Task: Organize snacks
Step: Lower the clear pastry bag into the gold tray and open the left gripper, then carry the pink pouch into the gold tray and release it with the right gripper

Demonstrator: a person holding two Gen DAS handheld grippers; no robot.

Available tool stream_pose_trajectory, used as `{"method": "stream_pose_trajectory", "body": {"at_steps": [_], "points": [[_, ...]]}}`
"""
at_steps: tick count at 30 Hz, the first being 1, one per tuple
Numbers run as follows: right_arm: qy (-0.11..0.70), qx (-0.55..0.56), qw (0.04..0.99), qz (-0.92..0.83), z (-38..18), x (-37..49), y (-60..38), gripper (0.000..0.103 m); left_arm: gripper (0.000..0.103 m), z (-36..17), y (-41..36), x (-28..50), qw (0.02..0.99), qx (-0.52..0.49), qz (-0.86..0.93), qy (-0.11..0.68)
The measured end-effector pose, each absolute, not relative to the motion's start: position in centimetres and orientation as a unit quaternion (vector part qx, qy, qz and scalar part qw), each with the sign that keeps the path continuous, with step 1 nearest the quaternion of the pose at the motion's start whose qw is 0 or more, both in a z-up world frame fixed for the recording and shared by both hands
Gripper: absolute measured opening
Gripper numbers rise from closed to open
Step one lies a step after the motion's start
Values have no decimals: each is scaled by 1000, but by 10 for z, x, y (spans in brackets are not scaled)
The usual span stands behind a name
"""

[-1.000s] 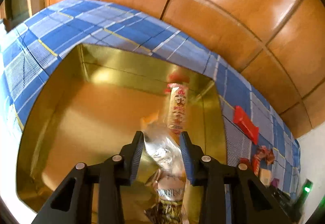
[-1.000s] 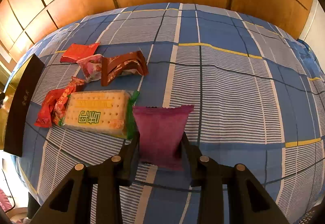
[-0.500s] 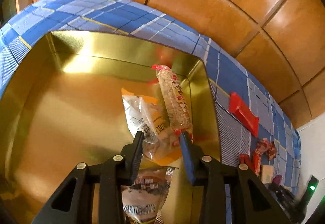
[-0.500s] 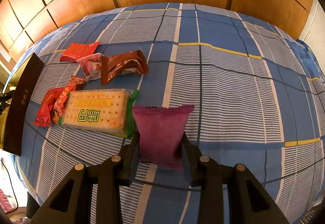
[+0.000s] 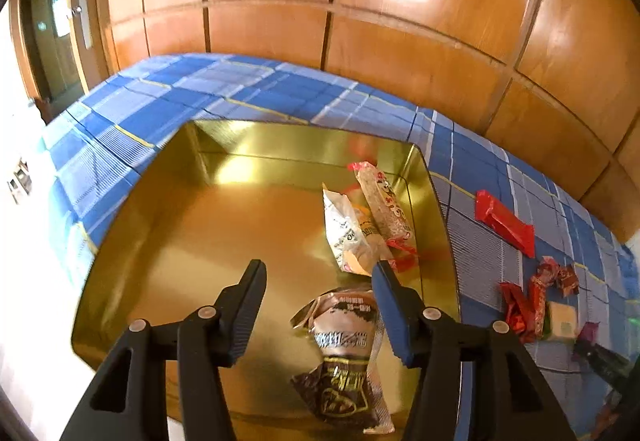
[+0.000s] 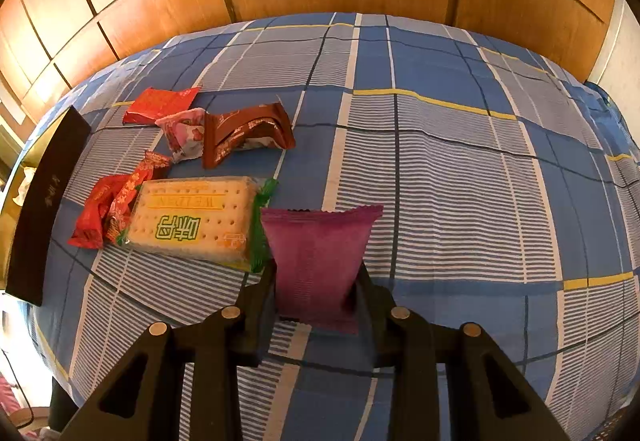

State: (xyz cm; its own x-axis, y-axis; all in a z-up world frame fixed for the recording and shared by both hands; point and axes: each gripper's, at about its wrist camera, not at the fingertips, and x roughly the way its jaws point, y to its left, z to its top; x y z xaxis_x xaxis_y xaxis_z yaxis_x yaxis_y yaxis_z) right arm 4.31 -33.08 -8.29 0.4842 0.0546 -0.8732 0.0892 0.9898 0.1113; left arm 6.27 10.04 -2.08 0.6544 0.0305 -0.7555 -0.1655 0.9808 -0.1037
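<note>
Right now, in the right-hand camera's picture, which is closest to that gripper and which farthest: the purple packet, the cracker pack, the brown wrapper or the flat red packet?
1. Purple packet: between the right gripper's fingers, gripped.
2. Cracker pack: just left of the purple one.
3. Brown wrapper: farther up the checked cloth, left of centre.
4. Flat red packet: farthest, upper left.

Glossy gold metal tin (image 5: 224, 153), matt checked cloth (image 6: 440, 161).
</note>
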Motion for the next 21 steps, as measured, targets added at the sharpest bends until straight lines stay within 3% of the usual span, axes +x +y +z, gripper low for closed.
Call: {"method": "stream_pose_trajectory", "body": {"at_steps": [21], "points": [[485, 88, 870, 5, -67, 21, -318, 33, 63, -20, 91, 33, 914, -55, 58, 398]]}}
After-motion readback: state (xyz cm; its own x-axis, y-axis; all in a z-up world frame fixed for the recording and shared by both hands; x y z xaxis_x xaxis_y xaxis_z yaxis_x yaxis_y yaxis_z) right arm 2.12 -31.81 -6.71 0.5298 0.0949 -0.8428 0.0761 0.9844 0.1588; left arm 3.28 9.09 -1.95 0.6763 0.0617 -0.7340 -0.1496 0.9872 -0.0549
